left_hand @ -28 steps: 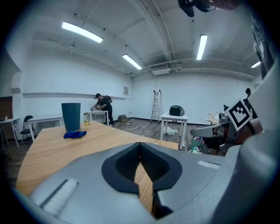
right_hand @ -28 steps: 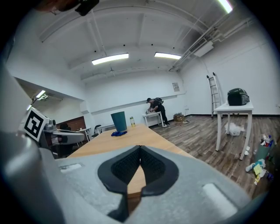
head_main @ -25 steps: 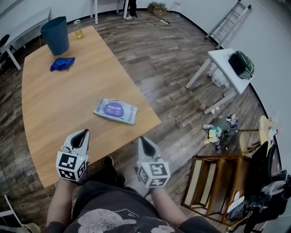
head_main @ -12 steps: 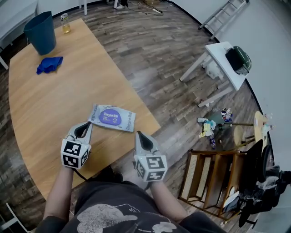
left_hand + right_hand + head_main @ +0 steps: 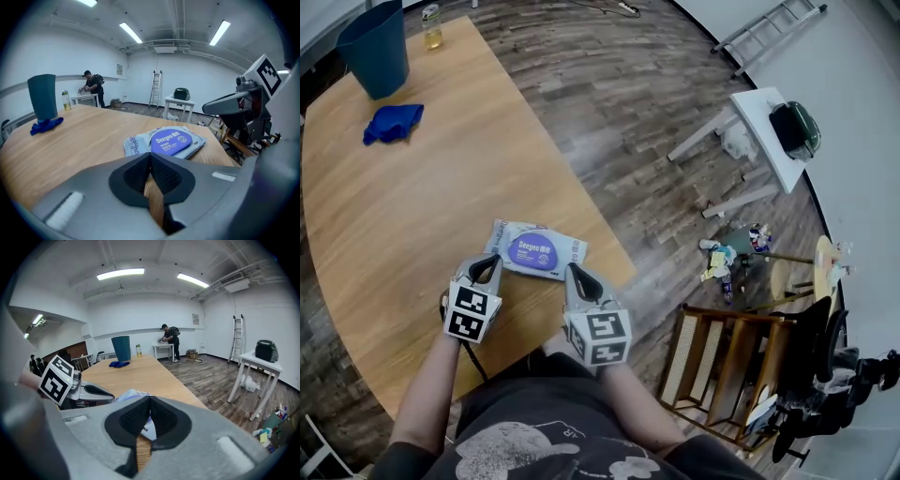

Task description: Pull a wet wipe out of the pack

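A pale grey wet wipe pack with a blue oval lid lies flat near the wooden table's near right corner. In the left gripper view the pack lies just beyond the jaw tips. My left gripper hovers at the pack's near left end, jaws shut with nothing between them. My right gripper hangs at the pack's near right end, also shut and empty. In the right gripper view the pack shows partly behind the shut jaws.
A blue bin, a blue cloth and a small jar stand at the table's far end. The table's right edge runs close beside the pack. Beyond it lie a white side table, a ladder and wooden chairs.
Both grippers have moved forward and down from the table's near edge to the pack's near side. Both stayed shut. The pack has not moved on the table.
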`<action>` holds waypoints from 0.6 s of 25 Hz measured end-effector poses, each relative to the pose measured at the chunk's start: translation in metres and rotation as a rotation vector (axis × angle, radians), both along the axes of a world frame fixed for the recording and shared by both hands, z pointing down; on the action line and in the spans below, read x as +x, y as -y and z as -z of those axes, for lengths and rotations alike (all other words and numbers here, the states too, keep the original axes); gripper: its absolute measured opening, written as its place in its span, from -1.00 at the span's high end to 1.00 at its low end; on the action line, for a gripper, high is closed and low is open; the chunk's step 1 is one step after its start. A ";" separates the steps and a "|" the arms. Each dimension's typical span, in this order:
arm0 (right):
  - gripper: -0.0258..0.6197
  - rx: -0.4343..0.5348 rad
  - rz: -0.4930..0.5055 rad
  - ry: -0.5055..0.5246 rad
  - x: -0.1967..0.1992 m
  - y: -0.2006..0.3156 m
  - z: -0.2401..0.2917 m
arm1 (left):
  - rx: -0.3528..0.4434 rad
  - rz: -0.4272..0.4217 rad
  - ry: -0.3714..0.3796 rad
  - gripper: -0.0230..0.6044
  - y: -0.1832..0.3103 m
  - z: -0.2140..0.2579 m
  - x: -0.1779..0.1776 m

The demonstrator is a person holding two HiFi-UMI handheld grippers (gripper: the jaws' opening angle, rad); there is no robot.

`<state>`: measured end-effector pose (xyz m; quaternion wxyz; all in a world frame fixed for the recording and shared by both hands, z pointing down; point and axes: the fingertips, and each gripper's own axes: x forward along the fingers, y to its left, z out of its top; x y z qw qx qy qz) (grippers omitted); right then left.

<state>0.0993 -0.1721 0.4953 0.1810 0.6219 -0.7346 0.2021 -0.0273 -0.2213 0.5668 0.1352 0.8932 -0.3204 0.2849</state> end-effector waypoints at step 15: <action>0.77 -0.102 0.226 -0.053 -0.013 0.027 -0.036 | -0.093 0.020 0.118 0.87 0.001 -0.034 0.006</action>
